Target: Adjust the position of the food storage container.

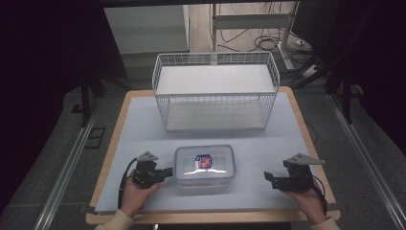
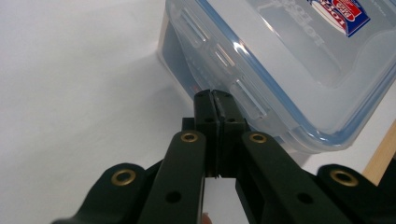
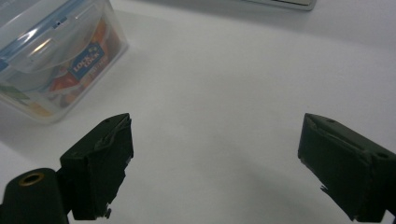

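A clear plastic food container (image 1: pixel 205 165) with a blue-sealed snap lid and a red-and-blue label lies on the mat at the front centre. My left gripper (image 1: pixel 168 173) is at its left side, jaws shut together with nothing between them. In the left gripper view the shut tips (image 2: pixel 214 95) sit right at a latch flap of the container (image 2: pixel 289 60); I cannot tell if they touch it. My right gripper (image 1: pixel 269 178) is apart from the box on its right, open and empty. In the right gripper view the open gripper (image 3: pixel 215 126) is over bare mat, the container (image 3: pixel 51 56) at upper left.
A white wire basket (image 1: pixel 215 108) stands behind the container at the back of the table. A pale mat (image 1: pixel 139 139) covers the wooden tabletop. Floor rails run along both sides, and cables lie on the floor beyond the basket.
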The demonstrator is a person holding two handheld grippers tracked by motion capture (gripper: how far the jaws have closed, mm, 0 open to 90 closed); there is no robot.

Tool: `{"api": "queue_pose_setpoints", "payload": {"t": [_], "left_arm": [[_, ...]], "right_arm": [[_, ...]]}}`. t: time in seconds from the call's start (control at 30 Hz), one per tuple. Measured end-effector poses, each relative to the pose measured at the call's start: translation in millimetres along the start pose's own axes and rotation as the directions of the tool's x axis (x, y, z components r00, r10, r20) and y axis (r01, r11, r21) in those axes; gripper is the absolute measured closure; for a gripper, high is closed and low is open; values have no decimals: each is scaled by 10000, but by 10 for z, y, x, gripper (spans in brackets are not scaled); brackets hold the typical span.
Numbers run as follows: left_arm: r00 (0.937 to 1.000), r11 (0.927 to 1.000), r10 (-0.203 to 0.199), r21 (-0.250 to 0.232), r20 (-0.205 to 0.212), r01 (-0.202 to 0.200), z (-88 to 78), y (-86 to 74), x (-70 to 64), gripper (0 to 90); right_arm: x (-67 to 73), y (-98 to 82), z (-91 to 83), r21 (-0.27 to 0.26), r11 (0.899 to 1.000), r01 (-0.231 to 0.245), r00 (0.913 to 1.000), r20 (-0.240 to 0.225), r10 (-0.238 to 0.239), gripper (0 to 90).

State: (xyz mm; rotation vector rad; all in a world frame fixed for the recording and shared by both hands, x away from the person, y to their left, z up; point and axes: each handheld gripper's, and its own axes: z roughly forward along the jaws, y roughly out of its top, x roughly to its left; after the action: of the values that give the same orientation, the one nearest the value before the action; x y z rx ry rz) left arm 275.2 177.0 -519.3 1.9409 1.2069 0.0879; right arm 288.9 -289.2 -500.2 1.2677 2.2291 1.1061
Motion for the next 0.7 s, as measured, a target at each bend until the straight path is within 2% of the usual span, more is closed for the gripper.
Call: {"api": "queue_pose_setpoints", "payload": {"t": [0.3, 0.4, 0.57, 0.6, 0.7], "left_arm": [[9995, 9997, 157, 174, 257, -161, 160, 137, -84, 900], [9996, 9998, 194, 99, 197, -196, 183, 150, -100, 900], [9999, 9998, -49, -179, 149, 51, 140, 144, -51, 900], [9997, 9991, -207, -380, 154, 212, 80, 139, -11, 900], [9994, 9977, -291, -613, 185, 302, -22, 119, 37, 900]], "right_arm": [[12, 1, 4, 127, 9999, 44, 10000, -35, -44, 110], [13, 2, -5, 88, 9999, 51, 10000, -20, -51, 110], [16, 5, -8, 80, 9999, 116, 9999, -76, -116, 109], [23, 9, -14, 67, 9998, 174, 9998, -113, -174, 109], [44, 20, -29, -87, 9994, 342, 9991, -258, -344, 107]]}}
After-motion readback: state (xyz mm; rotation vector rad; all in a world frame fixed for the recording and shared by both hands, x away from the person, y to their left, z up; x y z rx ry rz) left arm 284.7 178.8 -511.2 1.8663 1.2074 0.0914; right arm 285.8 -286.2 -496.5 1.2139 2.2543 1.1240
